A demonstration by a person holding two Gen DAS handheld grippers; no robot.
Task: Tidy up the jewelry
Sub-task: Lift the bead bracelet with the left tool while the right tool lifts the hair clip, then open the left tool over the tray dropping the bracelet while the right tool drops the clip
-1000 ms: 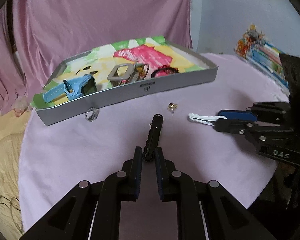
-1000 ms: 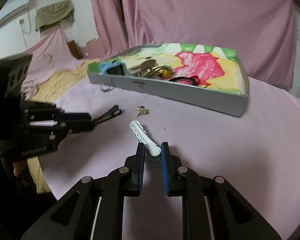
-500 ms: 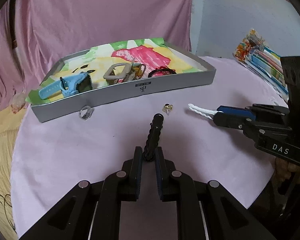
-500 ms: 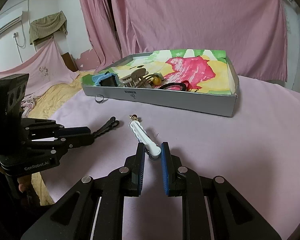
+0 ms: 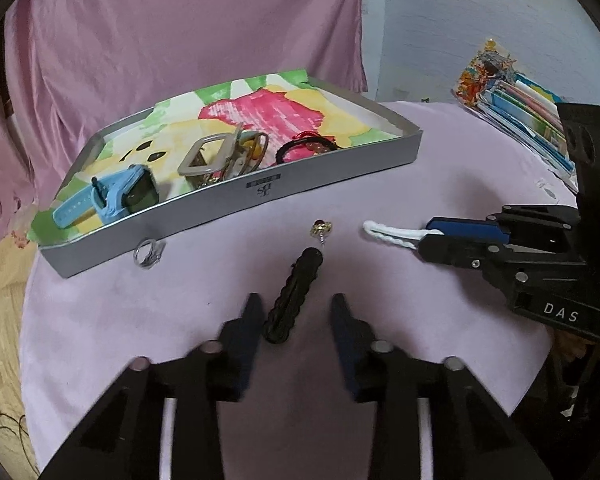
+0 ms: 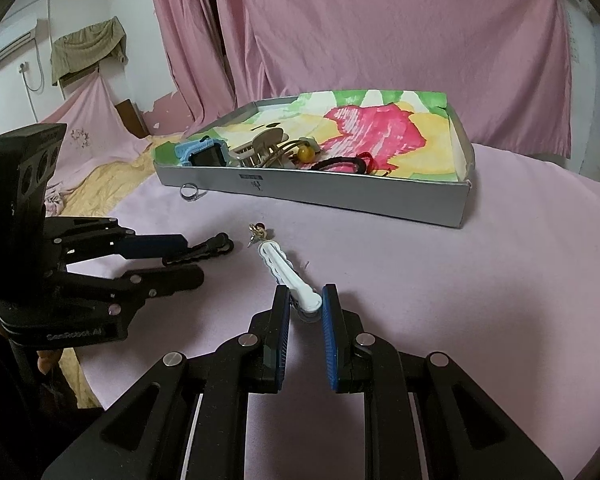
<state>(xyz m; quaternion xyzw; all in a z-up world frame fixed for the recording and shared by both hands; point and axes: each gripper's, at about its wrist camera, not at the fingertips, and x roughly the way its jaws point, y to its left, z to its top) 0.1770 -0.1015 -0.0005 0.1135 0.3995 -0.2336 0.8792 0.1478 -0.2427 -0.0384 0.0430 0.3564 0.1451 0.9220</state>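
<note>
Because the left tool (image 5: pixel 296 300) has its fingers spread wide, the black clip (image 5: pixel 294 292) lies free on the counter (image 5: pixel 440 188) between them. It touches neither pad and its far end points to about 1 o'clock, toward the tray (image 5: pixel 300 192). I read that as a release or a regrip, since the tray is where the pieces belong and this clip is well short of it. My right tool (image 6: pixel 305 312) is clamped on the near end of the white clip (image 6: pixel 284 272). The rest of that clip sticks out toward 11 o'clock, low over the cloth, and I cannot tell whether its tip rests on it. Both clips are long, slim and scalloped along their edges, one matt black and one glossy white, so they look easy to pinch only across their narrow width. Just beyond the black clip, at 12 o'clock in the left view, sits a small gold earring (image 5: pixel 321 227). A silver ring (image 5: pixel 148 252) lies against the tray's front wall at 10 o'clock. Inside the tray I see a blue watch (image 5: pixel 116 196), a metal buckle piece (image 5: pixel 216 156) and a black hair tie (image 5: pixel 304 146) on the painted lining, so the sorting looks roughly half done.
</note>
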